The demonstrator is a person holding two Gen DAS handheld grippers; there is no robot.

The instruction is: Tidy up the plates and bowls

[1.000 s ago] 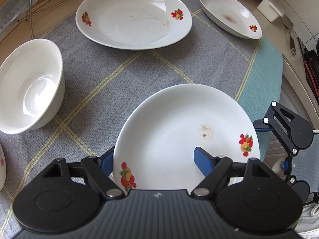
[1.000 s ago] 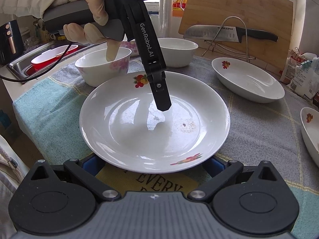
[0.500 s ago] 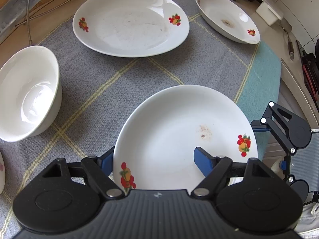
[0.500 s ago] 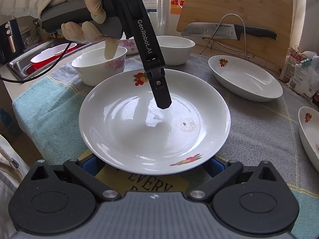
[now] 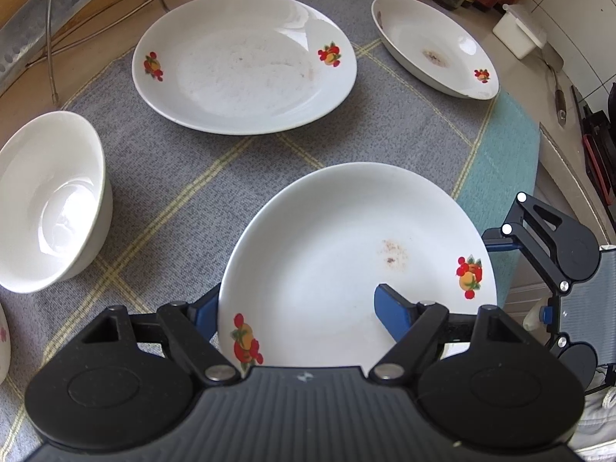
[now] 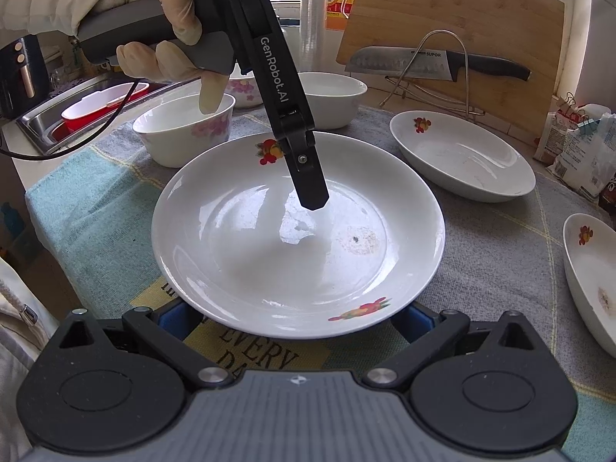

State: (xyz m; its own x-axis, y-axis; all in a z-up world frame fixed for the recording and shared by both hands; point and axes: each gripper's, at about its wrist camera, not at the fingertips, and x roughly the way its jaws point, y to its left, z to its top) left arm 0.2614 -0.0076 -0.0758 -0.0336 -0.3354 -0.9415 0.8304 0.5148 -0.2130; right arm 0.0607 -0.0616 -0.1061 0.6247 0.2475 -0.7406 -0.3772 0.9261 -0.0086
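Note:
A white plate (image 5: 346,254) with red fruit prints and a small brown stain fills the near middle of both views (image 6: 269,254). My left gripper (image 5: 296,304) is open and straddles its rim: one blue pad sits outside the edge, the other hovers over the inside without touching. From the right wrist view one black finger (image 6: 308,181) of it points steeply down over the plate, held by a gloved hand (image 6: 161,38). My right gripper (image 6: 294,319) stands open, its fingers wide apart and their tips hidden under the plate's near rim.
On the grey checked cloth (image 5: 184,161) lie a second flat plate (image 5: 242,65), a deeper plate (image 5: 431,42) and a white bowl (image 5: 50,200). A floral bowl (image 6: 184,131) stands behind. A knife (image 6: 435,61) rests on a wire rack against a cutting board; a sink (image 6: 77,115) is at left.
In the left wrist view the far plates and the bowl have slid lower in the picture, while the near plate kept its place between the fingers. The right wrist view barely changed.

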